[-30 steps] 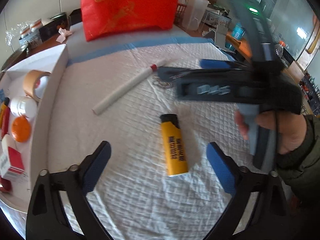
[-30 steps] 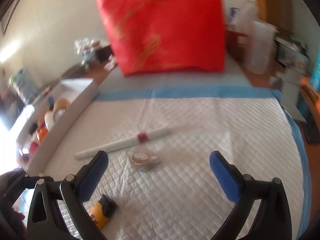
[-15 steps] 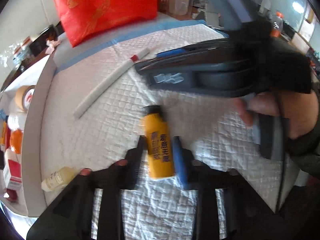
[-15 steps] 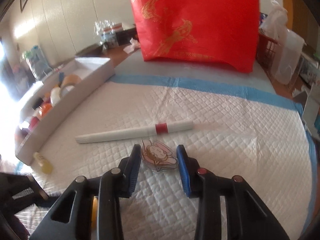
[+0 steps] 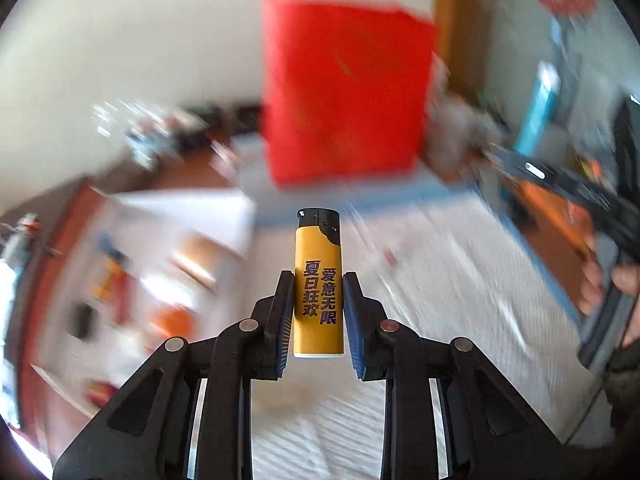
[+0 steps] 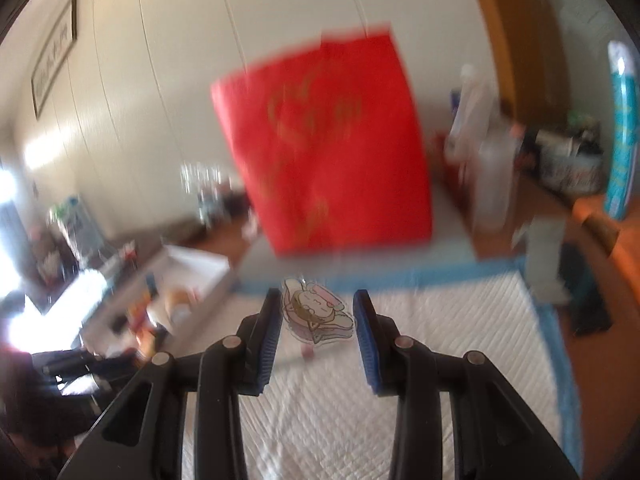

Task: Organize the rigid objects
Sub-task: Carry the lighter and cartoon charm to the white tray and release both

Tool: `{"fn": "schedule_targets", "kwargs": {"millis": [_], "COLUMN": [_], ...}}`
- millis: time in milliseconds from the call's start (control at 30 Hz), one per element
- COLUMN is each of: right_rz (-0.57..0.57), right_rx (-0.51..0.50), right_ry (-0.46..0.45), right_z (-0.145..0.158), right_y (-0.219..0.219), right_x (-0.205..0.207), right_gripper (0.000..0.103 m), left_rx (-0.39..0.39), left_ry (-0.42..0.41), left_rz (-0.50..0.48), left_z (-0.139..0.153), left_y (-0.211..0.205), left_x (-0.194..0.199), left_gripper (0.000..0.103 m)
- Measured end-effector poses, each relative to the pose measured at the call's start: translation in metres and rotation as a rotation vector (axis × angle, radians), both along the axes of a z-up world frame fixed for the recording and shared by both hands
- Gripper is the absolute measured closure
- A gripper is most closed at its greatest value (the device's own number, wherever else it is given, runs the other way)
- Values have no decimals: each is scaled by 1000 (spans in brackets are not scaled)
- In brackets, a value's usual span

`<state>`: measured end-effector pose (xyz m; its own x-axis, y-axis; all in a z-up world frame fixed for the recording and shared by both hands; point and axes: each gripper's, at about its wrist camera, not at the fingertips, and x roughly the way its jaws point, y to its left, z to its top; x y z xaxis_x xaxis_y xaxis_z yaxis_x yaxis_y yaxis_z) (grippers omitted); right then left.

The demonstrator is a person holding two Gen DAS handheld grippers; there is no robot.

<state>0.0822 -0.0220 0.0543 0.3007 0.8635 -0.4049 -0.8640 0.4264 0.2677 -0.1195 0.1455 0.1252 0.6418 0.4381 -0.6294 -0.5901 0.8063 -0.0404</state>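
Note:
My left gripper (image 5: 318, 280) is shut on a yellow lighter (image 5: 319, 280) with a black cap and dark Chinese print, held upright above the white quilted pad (image 5: 460, 280). My right gripper (image 6: 318, 304) is shut on a flat clear charm with a pink cartoon figure (image 6: 316, 310), also lifted off the pad (image 6: 440, 340). The white tray (image 5: 168, 240) of small items lies blurred at the left, below the lighter's level. The right gripper's body (image 5: 592, 216) shows at the far right of the left wrist view.
A red bag (image 5: 344, 100) stands at the back of the table, also in the right wrist view (image 6: 324, 144). The tray shows at the left in the right wrist view (image 6: 188, 280). Clutter and a blue-edged pad border (image 6: 560, 344) lie to the right.
Both grippers closed on their objects on the pad and have lifted them; the views now tilt up toward the red bag and are blurred by motion.

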Motion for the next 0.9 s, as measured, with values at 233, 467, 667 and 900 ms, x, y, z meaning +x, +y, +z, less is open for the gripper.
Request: {"fn": "schedule_targets", "kwargs": {"millis": [233, 467, 667, 900], "right_rz": [21, 146, 225, 290], "right_rx": [265, 402, 362, 277], "right_ry": [-54, -168, -127, -60], "right_z": [109, 167, 147, 129], "right_y": [-28, -14, 26, 62], "right_x": [-13, -81, -112, -124], "right_gripper": [67, 67, 67, 67], "left_rx": [146, 197, 176, 162], "left_ry": [-177, -242, -165, -154], "left_rz": [203, 266, 343, 385], "left_z": [112, 139, 106, 94], "left_y": [51, 57, 68, 74], "left_x": [-72, -120, -139, -152], "left_gripper": [80, 80, 80, 80]}}
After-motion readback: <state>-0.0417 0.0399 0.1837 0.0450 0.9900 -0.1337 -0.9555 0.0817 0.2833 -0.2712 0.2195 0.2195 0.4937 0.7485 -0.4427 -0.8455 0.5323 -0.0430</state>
